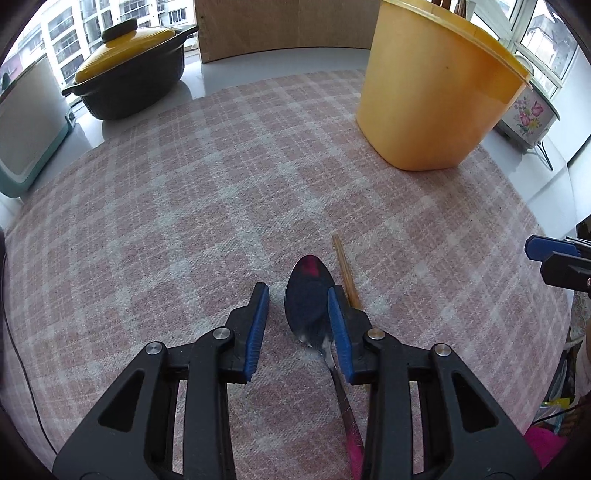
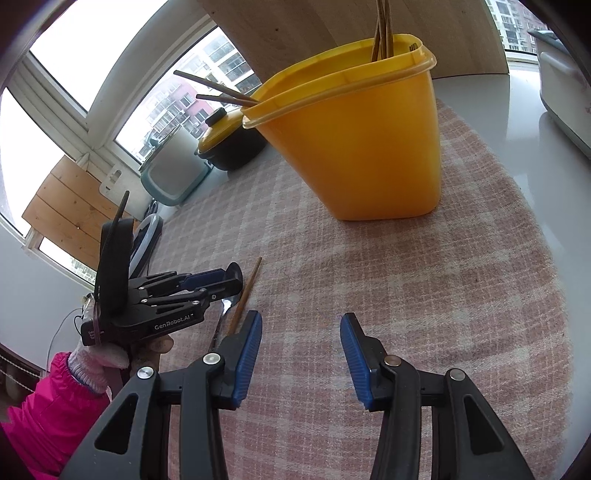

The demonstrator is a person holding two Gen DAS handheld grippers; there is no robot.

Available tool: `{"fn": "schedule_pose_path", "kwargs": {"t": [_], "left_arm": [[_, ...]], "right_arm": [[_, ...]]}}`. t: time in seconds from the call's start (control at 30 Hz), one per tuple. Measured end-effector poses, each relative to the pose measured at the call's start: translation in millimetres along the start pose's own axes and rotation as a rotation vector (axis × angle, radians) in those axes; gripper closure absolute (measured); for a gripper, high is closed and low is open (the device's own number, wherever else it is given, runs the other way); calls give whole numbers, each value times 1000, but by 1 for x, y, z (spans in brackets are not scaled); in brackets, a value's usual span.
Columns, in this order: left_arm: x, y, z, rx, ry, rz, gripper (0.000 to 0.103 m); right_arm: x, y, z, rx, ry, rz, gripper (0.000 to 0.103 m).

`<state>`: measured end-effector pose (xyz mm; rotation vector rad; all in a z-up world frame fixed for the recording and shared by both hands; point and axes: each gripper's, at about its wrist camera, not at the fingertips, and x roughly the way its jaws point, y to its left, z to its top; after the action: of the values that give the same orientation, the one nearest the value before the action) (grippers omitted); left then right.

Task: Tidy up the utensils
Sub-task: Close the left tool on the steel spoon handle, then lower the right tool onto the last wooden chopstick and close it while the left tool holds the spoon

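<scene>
A metal spoon [image 1: 306, 295] lies on the pink plaid cloth [image 1: 184, 192], bowl pointing away from me. My left gripper [image 1: 297, 295] is low over it and open. The bowl sits between the jaws, close against the right pad [image 1: 338, 325], and the left pad stands clear of it. A wooden chopstick [image 1: 345, 269] lies just right of the spoon. In the right wrist view my right gripper [image 2: 301, 319] is open over bare cloth. To its left are the left gripper [image 2: 234, 277], the spoon [image 2: 227, 304] and the chopstick [image 2: 247, 291]. The yellow bin [image 2: 354, 140] holds several chopsticks [image 2: 382, 33].
The yellow bin [image 1: 436, 92] stands at the cloth's far right. A black pot with a yellow lid [image 1: 129, 74] and a teal-and-white appliance [image 1: 26, 129] sit at the far left. A floral pot [image 1: 532, 110] stands behind the bin. A pink sleeve [image 2: 44, 406] is at lower left.
</scene>
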<state>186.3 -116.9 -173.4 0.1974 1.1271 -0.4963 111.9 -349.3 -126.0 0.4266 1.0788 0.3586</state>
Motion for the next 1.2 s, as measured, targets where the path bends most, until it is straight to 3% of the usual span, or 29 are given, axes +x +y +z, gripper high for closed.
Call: {"fn": "schedule_pose_path", "kwargs": {"t": [0.07, 0.2, 0.57, 0.83, 1.0, 1.2], "left_arm": [[0, -1, 0, 4, -6, 3, 69], [-2, -5, 0, -2, -21, 3, 86], [-15, -10, -1, -9, -94, -7, 102], [-20, -15, -6, 6, -89, -24, 103], [-21, -11, -9, 7, -89, 6, 103], [-28, 10, -19, -26, -90, 22, 103]], "right_arm": [[2, 0, 0, 2, 3, -1, 56], [7, 2, 1, 7, 12, -3, 56], [18, 16, 2, 9, 19, -11, 56], [28, 27, 4, 30, 24, -12, 57], [39, 31, 6, 34, 64, 11, 70], [62, 54, 12, -19, 119, 1, 72]]}}
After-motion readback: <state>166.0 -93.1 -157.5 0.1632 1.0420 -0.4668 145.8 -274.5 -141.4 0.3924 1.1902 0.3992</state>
